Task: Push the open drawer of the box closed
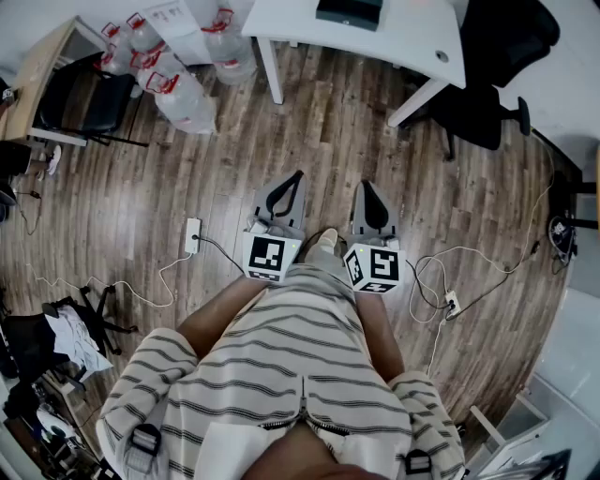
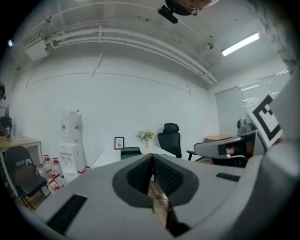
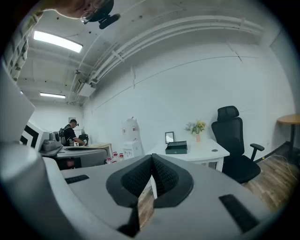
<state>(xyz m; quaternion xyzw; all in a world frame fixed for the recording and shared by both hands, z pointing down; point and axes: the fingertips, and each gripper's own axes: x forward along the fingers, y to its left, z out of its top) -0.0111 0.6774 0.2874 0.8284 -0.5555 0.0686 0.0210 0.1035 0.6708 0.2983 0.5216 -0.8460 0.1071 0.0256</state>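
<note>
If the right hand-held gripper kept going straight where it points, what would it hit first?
Most likely the white table, around its near edge, after a stretch of wood floor. The right hand-held gripper is shut and empty; depth is uncertain.

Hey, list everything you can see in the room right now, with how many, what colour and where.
table: one, white, top of the head view.
box: one, dark, on the table.
office chair: one, black, right of the table.
water bottles: several, clear with red handles, on the floor left of the table.
folding chair: one, black, far left.
water dispenser: one, white, against the wall.
power strip: one, white, on the floor.
person: one, striped white-and-grey top, bottom of the head view.
left hand-held gripper: one, grey, jaws together, empty.
right hand-held gripper: one, grey, jaws together, empty.
</note>
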